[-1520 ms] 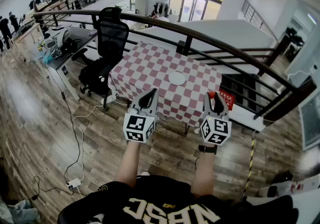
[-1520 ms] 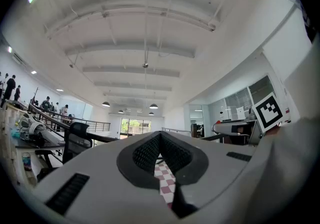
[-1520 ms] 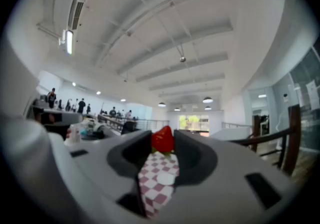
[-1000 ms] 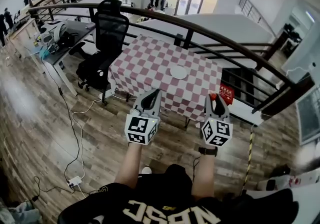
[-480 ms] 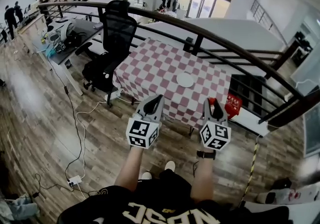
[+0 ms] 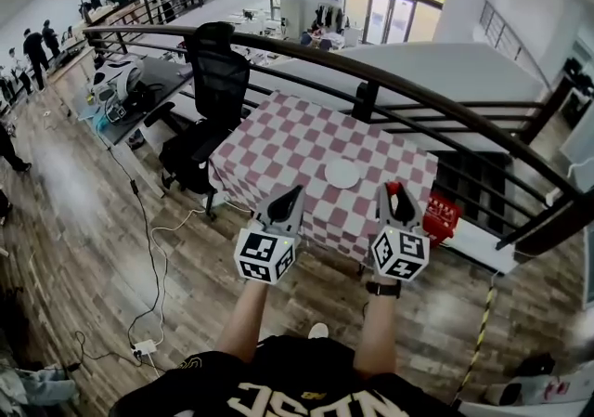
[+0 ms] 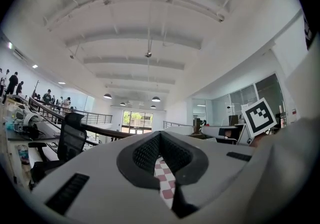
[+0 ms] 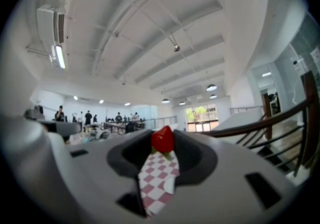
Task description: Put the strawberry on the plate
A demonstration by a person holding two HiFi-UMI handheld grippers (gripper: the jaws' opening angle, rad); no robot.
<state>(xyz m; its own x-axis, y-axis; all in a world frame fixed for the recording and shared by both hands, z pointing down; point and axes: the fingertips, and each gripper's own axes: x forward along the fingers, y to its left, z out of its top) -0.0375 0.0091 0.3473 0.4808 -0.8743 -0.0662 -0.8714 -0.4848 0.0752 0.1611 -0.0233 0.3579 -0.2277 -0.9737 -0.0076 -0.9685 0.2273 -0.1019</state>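
I hold both grippers out in front of me above the wooden floor, short of a table with a red-and-white checked cloth (image 6: 288, 141). A white plate (image 6: 342, 174) lies on its near right part. My right gripper (image 6: 394, 192) is shut on a red strawberry (image 6: 393, 188); in the right gripper view the strawberry (image 8: 162, 139) sits between the tips of the right gripper (image 8: 163, 142). The left gripper (image 6: 294, 192) is shut, its tips meeting with nothing between them, as the left gripper view shows for the left gripper (image 7: 160, 137).
A black office chair (image 6: 218, 62) stands at the table's left. A dark curved railing (image 6: 436, 104) runs behind the table. A red box (image 6: 442, 213) sits by its right side. Cables (image 6: 148, 248) and a power strip (image 6: 144, 347) lie on the floor at left. People stand far left (image 6: 35, 44).
The table and plate have drawn nearer and lower in the head view as I walk toward them. Both grippers keep their places before me, the strawberry still held.
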